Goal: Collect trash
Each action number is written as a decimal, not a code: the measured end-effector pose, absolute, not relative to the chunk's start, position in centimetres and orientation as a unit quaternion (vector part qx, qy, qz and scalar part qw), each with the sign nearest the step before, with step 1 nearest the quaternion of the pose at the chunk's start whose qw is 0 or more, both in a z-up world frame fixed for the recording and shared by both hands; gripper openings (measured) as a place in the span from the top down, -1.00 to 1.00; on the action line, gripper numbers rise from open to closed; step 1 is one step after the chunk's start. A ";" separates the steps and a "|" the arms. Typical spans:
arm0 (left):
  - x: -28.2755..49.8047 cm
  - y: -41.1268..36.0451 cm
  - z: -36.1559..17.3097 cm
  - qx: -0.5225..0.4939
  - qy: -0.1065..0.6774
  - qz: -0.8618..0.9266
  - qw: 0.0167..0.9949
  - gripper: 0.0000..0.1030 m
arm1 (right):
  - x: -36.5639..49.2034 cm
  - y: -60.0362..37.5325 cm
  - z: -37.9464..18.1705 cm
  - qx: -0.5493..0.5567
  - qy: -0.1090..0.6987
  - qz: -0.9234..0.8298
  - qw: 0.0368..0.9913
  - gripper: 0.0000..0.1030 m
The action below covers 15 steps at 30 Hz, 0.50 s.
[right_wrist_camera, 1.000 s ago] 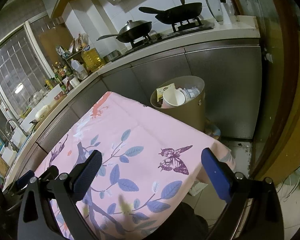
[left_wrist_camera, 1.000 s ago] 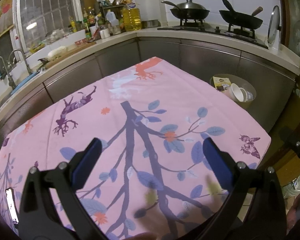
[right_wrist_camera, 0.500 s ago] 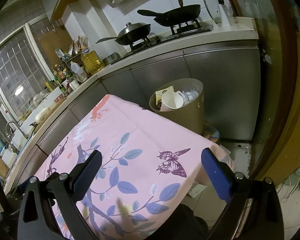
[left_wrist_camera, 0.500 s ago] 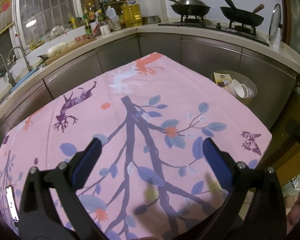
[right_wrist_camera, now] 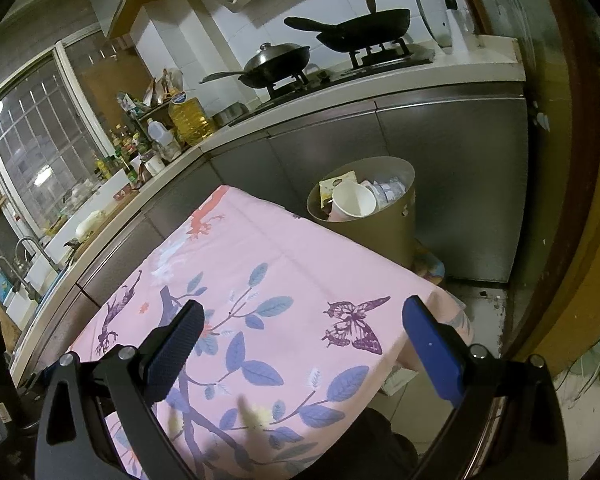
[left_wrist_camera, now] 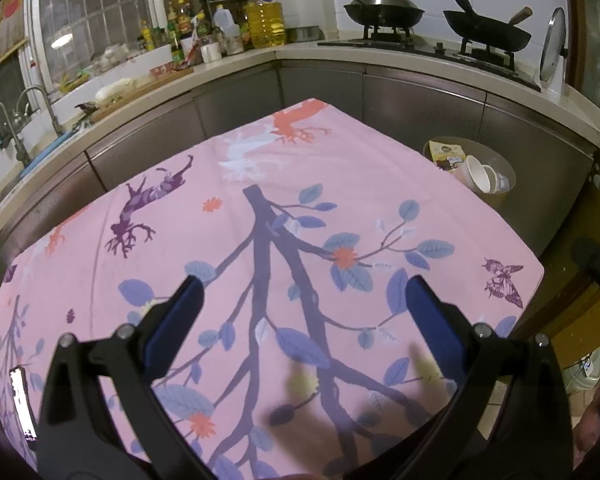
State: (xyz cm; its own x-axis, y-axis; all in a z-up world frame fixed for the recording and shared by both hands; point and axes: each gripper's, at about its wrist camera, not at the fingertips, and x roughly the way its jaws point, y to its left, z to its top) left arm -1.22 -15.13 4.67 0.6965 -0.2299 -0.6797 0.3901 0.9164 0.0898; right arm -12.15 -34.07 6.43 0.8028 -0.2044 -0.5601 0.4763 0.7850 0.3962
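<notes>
The left gripper hangs over the pink floral tablecloth with its blue-padded jaws spread wide, holding nothing. The right gripper is spread just as wide and empty, above the cloth's butterfly corner. Beyond the table's far right edge, on the floor against the steel cabinets, stands the tan trash bin, holding a white paper cup and a snack wrapper.
</notes>
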 end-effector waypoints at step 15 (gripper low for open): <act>-1.2 -15.0 4.9 0.115 0.341 -0.162 0.919 -0.88 | -11.7 -33.5 7.3 0.251 0.240 -0.183 0.920 -0.86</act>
